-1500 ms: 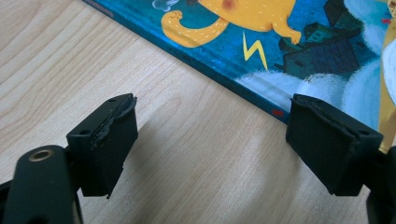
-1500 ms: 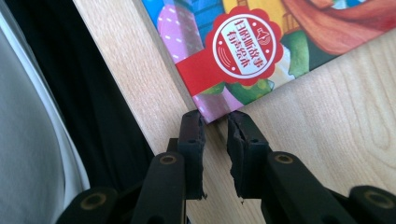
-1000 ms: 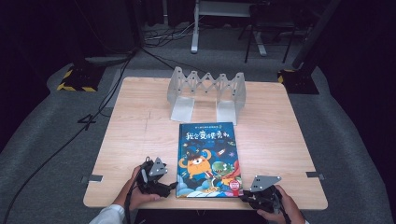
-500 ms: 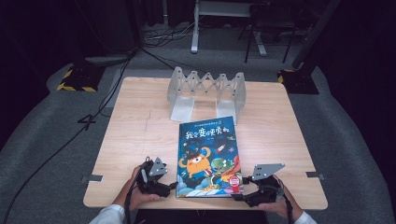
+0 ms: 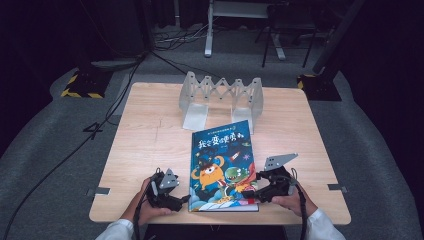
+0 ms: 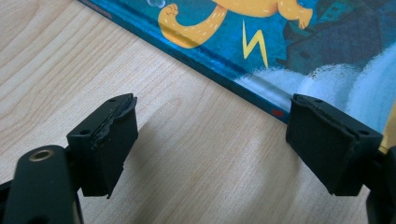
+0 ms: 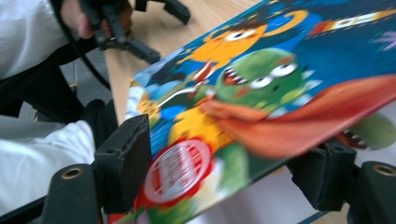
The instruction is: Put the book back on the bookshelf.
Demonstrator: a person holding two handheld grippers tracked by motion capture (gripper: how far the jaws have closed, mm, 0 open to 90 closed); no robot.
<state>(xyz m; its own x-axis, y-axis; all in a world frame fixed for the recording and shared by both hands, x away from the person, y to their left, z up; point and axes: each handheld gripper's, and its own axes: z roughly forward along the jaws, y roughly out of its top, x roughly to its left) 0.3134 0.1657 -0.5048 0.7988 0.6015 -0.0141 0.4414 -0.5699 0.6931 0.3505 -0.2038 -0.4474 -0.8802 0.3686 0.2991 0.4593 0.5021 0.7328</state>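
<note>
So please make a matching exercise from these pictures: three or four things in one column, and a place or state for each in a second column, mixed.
Things:
1. picture book
2. folding rack
3. left gripper
4. right gripper

Places or states:
A. at the book's right edge, jaws just opened, cover between them
B. stands at the table's far side
C. lies flat, near edge of table
D. open over bare wood beside the book's spine

Pairs: 1-C, 2-B, 3-D, 4-A

We see the table (image 5: pixel 150 150) brightly lit against dark surroundings, soft shadows under the left gripper view's jaws, and the book (image 7: pixel 280 93) motion-blurred in the right gripper view.
</note>
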